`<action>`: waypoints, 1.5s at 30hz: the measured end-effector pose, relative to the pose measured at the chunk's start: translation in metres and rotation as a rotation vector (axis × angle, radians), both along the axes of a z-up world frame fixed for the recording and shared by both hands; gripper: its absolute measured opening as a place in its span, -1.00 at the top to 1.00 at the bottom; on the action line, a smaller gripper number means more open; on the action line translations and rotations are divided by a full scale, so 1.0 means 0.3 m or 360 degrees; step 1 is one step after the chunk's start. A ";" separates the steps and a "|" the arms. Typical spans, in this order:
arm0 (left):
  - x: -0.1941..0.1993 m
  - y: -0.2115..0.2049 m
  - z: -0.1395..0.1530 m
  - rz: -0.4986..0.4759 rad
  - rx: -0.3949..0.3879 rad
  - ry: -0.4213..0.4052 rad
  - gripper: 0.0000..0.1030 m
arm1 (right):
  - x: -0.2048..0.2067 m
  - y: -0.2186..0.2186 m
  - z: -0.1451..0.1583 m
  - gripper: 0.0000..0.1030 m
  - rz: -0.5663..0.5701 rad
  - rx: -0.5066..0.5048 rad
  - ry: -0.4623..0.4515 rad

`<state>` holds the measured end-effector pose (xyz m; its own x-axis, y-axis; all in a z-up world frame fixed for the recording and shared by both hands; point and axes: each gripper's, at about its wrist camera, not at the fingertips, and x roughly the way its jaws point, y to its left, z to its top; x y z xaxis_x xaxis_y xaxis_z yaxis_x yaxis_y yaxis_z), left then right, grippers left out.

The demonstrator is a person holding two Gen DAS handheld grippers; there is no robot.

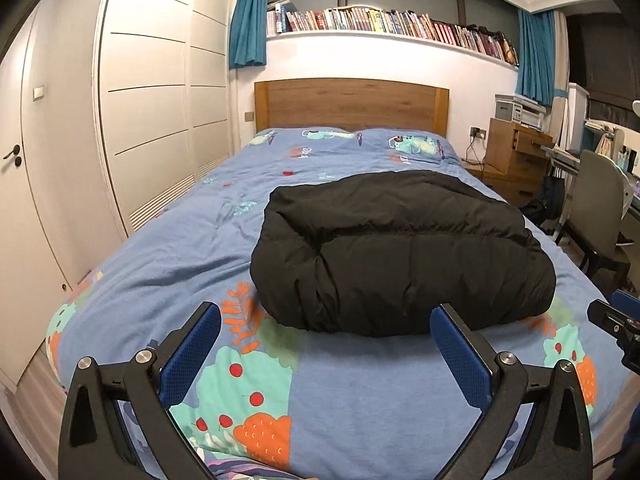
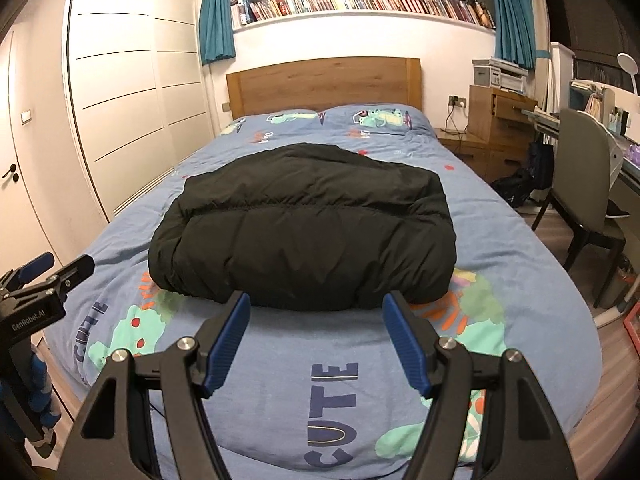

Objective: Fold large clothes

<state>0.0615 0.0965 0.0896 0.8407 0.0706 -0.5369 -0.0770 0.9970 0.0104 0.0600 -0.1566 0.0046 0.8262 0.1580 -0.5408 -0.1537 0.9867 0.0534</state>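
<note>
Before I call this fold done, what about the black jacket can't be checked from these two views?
- Black jacket, both wrist views: sleeves, zipper and layers are tucked inside the bundle.
- Its far edge, right wrist view: hidden behind its own bulk.
- Its underside: pressed against the blue bedspread.
- Seams and creases: lost in the dark fabric.

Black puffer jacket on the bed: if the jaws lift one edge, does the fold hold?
Probably not: the black puffer jacket looks soft and quilted, so it would likely sag and unfold. Its puffy bulk suggests it is light. The smooth shell may slip.

Home bedroom: bed [image 1: 160, 264], bookshelf [image 1: 384, 24].
</note>
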 end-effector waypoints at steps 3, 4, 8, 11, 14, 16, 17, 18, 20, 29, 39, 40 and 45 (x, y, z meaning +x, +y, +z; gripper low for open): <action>0.002 0.001 -0.004 -0.0003 -0.0009 0.0009 -0.99 | 0.003 -0.008 -0.009 -0.31 -0.0014 -0.0002 0.0005; 0.003 -0.001 -0.006 -0.0002 -0.0009 0.0012 -0.99 | 0.005 -0.011 -0.016 -0.31 -0.0023 -0.0008 0.0011; 0.009 -0.007 -0.021 -0.0004 -0.0001 0.0034 -0.99 | 0.017 -0.020 -0.039 -0.31 -0.0043 -0.0016 0.0032; 0.013 -0.014 -0.032 -0.0009 0.0009 0.0048 -0.99 | 0.026 -0.027 -0.062 -0.31 -0.0055 -0.0029 0.0051; 0.018 -0.021 -0.045 -0.0012 0.0019 0.0064 -0.99 | 0.032 -0.032 -0.079 -0.31 -0.0068 -0.0048 0.0062; 0.024 -0.024 -0.054 -0.0014 0.0022 0.0078 -0.99 | 0.037 -0.032 -0.090 -0.31 -0.0074 -0.0056 0.0071; 0.027 -0.026 -0.060 -0.0016 0.0026 0.0087 -0.99 | 0.040 -0.033 -0.096 -0.32 -0.0079 -0.0057 0.0077; 0.030 -0.028 -0.066 -0.0017 0.0031 0.0096 -0.99 | 0.042 -0.034 -0.102 -0.32 -0.0083 -0.0059 0.0082; 0.036 -0.032 -0.077 -0.0021 0.0031 0.0116 -0.99 | 0.047 -0.036 -0.111 -0.32 -0.0090 -0.0067 0.0091; 0.066 -0.043 -0.134 -0.0040 0.0042 0.0203 -0.99 | 0.073 -0.056 -0.162 -0.32 -0.0115 -0.0072 0.0147; 0.101 -0.047 -0.188 -0.0057 0.0042 0.0280 -0.99 | 0.106 -0.054 -0.215 -0.32 -0.0116 -0.0086 0.0208; 0.104 -0.047 -0.193 -0.0058 0.0042 0.0285 -0.99 | 0.109 -0.053 -0.221 -0.32 -0.0115 -0.0090 0.0214; 0.119 -0.044 -0.218 -0.0062 0.0039 0.0316 -0.99 | 0.122 -0.050 -0.243 -0.32 -0.0116 -0.0100 0.0241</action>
<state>0.0972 0.0832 0.0241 0.7210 0.0552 -0.6908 -0.0324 0.9984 0.0460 0.0965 -0.1717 -0.0683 0.7427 0.0624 -0.6667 -0.0765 0.9970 0.0081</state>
